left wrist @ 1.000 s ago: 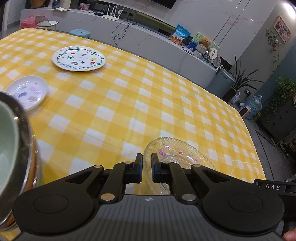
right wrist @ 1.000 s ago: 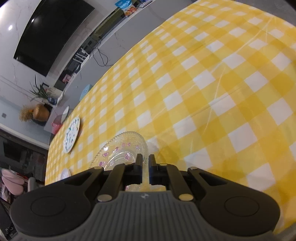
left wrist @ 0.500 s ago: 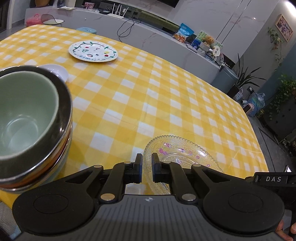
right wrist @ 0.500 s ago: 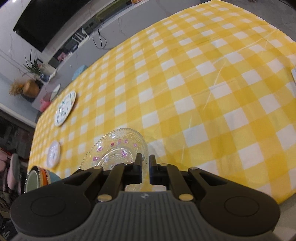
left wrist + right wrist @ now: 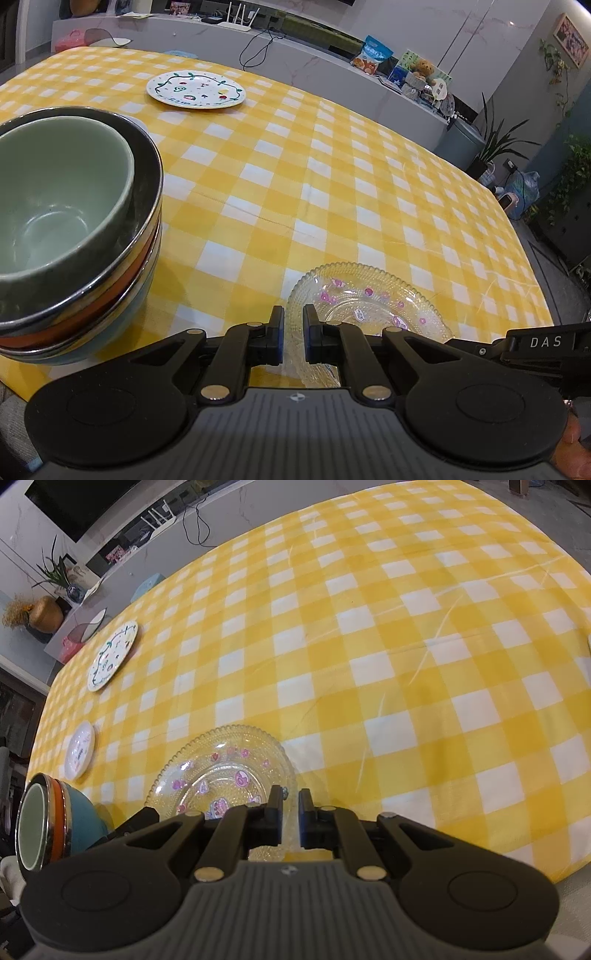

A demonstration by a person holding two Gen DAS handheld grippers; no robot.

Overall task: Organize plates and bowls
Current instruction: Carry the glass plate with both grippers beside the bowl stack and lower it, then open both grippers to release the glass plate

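A clear glass plate (image 5: 364,299) with pink flower prints is held by its rim just above the yellow checked tablecloth (image 5: 295,177); it also shows in the right wrist view (image 5: 221,771). My left gripper (image 5: 293,325) is shut on its left rim. My right gripper (image 5: 289,806) is shut on its right rim. A stack of bowls (image 5: 70,221), green one on top, stands to the left; it also shows in the right wrist view (image 5: 51,834). A large decorated plate (image 5: 195,89) lies far back.
A small white plate (image 5: 79,749) lies beyond the bowl stack. The table's near edge runs just under the grippers. A counter with a router, snacks and plants (image 5: 369,59) stands behind the table.
Both grippers have drawn back toward the near table edge with the glass plate. The bowl stack has come fully into the left wrist view.
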